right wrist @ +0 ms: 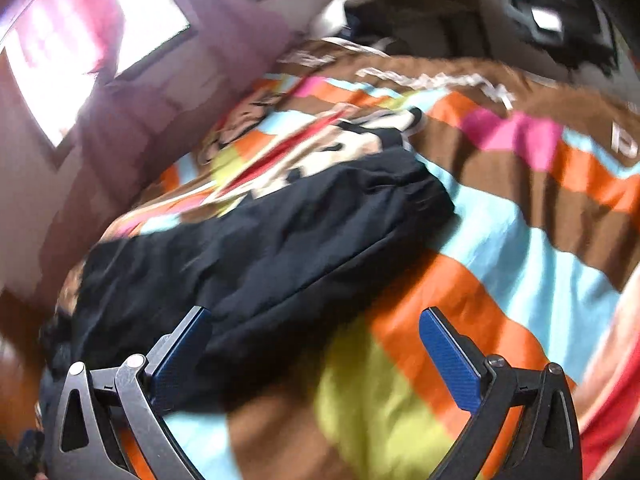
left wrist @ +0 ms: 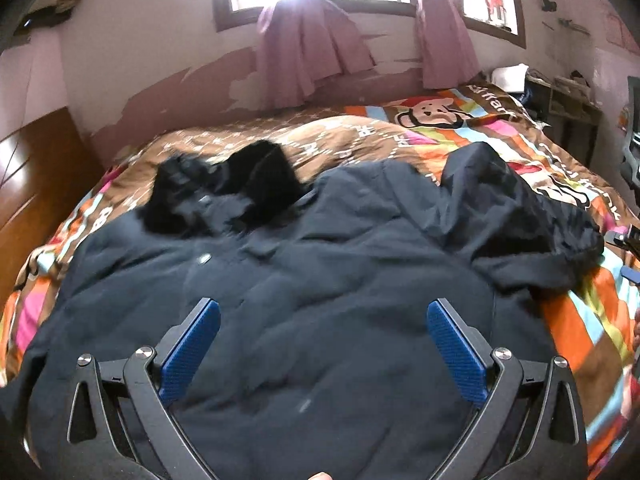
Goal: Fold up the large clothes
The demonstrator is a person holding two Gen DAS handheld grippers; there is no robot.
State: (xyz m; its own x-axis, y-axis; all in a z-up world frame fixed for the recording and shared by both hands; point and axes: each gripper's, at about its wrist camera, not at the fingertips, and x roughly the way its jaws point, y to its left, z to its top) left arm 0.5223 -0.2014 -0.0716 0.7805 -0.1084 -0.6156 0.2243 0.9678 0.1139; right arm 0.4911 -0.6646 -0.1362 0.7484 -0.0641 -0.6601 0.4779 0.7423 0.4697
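A large dark padded jacket (left wrist: 320, 264) lies rumpled across the bed (left wrist: 592, 320), soft, bulky, probably slippery-shelled, best pinched at hem or sleeve (right wrist: 280, 240) edge; left gripper (left wrist: 323, 320) and right gripper (right wrist: 316, 328) hover over it, jaws spread, empty.

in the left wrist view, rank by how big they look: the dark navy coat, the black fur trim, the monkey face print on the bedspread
1. Dark navy padded coat, by far the largest.
2. Black fur trim.
3. Monkey face print, though it lies farther from the camera, so its true size is unsure.
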